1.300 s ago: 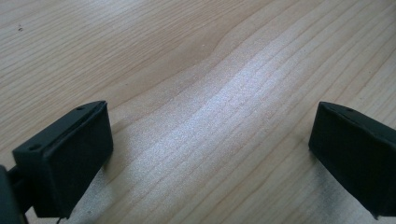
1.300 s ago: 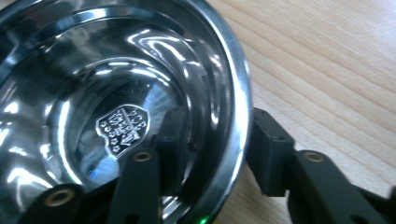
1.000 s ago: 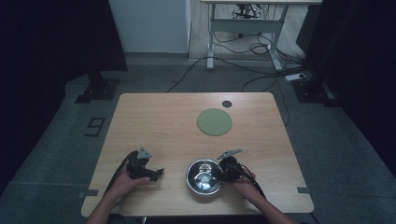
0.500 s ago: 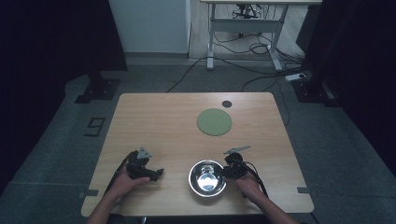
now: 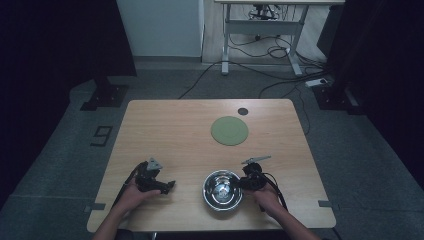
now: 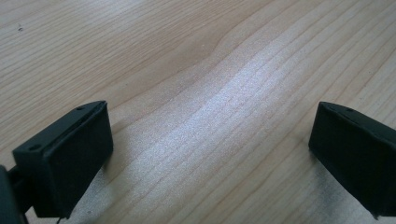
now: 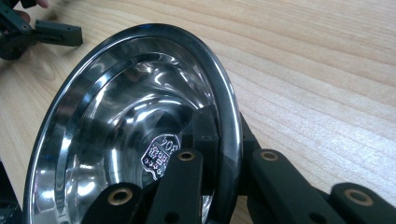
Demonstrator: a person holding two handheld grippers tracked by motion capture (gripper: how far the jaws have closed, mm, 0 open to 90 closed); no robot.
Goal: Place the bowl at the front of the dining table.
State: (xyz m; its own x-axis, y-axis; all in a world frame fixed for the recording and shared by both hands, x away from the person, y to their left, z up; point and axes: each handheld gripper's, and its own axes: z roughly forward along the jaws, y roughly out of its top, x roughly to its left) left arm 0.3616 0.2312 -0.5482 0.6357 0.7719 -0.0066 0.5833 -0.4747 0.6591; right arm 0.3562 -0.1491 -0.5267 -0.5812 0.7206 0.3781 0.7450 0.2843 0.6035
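My high view is dim, its room edges falling to black. Up close, a soft sheen crosses the table [image 6: 219, 107], and sharp highlights glare inside the bowl [image 7: 126, 135].

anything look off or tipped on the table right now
Nothing is spilled or damaged. The steel bowl is empty, and the right gripper is shut on its rim, one jaw inside and one outside. The green mat lies flat, apart from it.
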